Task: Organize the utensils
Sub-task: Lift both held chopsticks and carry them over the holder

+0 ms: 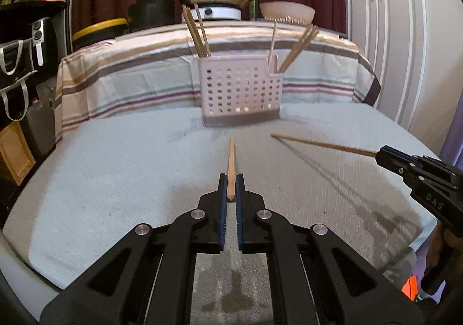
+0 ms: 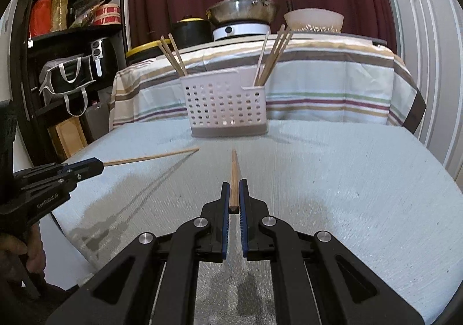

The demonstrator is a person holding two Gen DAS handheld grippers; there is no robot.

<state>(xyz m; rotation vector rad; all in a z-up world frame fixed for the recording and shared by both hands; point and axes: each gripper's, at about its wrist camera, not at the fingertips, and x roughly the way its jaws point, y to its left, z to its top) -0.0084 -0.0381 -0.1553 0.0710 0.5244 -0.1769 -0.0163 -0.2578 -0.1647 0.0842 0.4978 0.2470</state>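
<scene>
Left gripper [image 1: 231, 180] clamped on one chopstick [image 1: 231, 164], right gripper [image 2: 234, 186] on another chopstick [image 2: 233, 177]; bare table [image 1: 115, 174] before the caddy [image 1: 240, 90].

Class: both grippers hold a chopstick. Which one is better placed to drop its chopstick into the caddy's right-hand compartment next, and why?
Right, marginally. The right gripper holds its chopstick aimed just left of the caddy's right-hand compartment; the left gripper lines up nearer the caddy's middle.
</scene>
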